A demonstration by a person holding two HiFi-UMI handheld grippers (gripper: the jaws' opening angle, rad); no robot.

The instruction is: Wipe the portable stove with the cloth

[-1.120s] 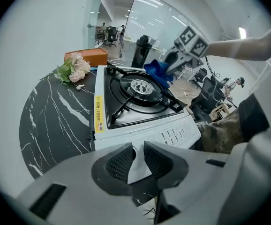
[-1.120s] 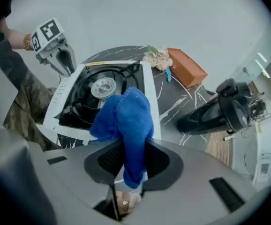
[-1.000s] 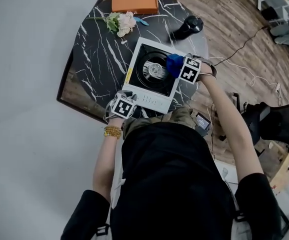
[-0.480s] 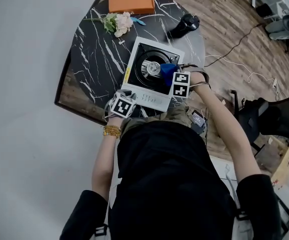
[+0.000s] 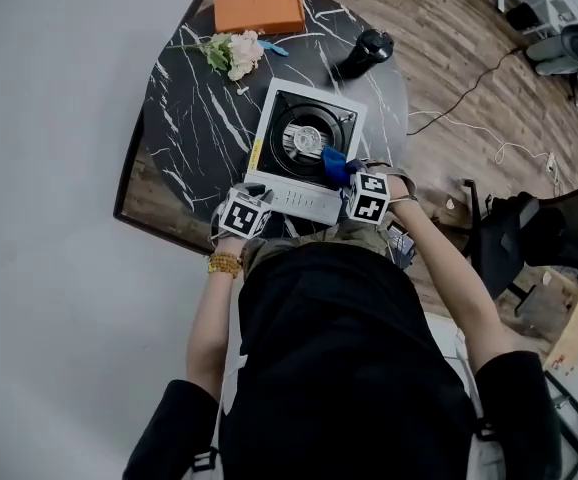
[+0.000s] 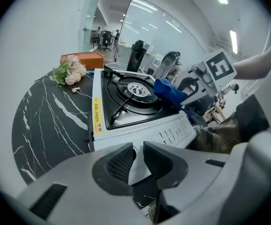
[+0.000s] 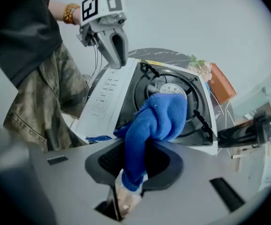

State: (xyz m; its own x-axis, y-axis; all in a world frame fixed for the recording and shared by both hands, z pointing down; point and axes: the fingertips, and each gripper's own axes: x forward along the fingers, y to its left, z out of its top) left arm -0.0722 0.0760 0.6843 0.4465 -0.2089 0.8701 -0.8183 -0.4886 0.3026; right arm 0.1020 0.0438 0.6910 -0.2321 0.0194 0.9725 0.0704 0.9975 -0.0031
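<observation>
Black fills the near part of the head view: the person's top, with a bead bracelet on the left wrist. Just beyond, both grippers sit at the near edge of the stove, which stands on a black marble table.

The left gripper points down at the stove's near left corner. Its jaws stand close together and are clenched on a white edge of the stove at that corner.

The right gripper is at the stove's near right side and points steeply down. Its jaws have just been closing and grasp the blue cloth, which runs up between the pads. The free end bunches out ahead of the jaws. In the head view the cloth lies on the near right part of the stove's black top, beside the round burner. The white control panel lies between the two grippers.

Further back on the table, a bunch of flowers lies near the stove's far left corner. An orange box sits at the table's far edge behind them. A black vessel stands well apart to the right. Past the table a cable trails over the wooden floor
</observation>
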